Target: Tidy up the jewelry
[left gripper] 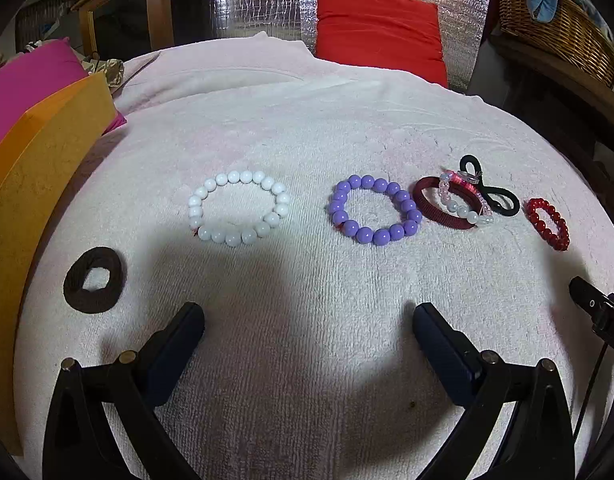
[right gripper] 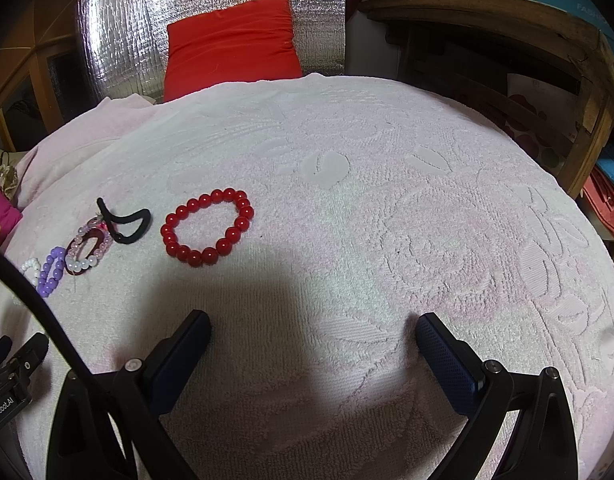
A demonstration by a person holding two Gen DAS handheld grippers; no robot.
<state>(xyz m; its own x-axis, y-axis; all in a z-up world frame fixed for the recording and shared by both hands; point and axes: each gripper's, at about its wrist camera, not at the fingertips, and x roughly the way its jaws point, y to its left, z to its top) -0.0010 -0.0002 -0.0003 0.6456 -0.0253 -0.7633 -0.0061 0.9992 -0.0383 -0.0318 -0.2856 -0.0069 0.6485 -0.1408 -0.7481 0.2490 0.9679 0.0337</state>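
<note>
Flat on towel [left gripper: 307, 128]: white bracelet [left gripper: 239, 209], long axis sideways; left gripper [left gripper: 308, 320], right gripper [right gripper: 313, 326] fingers wide, empty.

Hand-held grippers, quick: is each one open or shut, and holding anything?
Left hand-held gripper: open, holding nothing.
Right hand-held gripper: open, holding nothing.

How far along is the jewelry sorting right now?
Partly done, it seems. The white bead bracelet, purple bead bracelet and red bead bracelet lie singly, spaced in a row on the towel. Nothing is in hand: left claw and right claw are open and empty. Left: the tangled pile of hair ties and a clear bracelet, and perhaps the brown hair tie.
</note>
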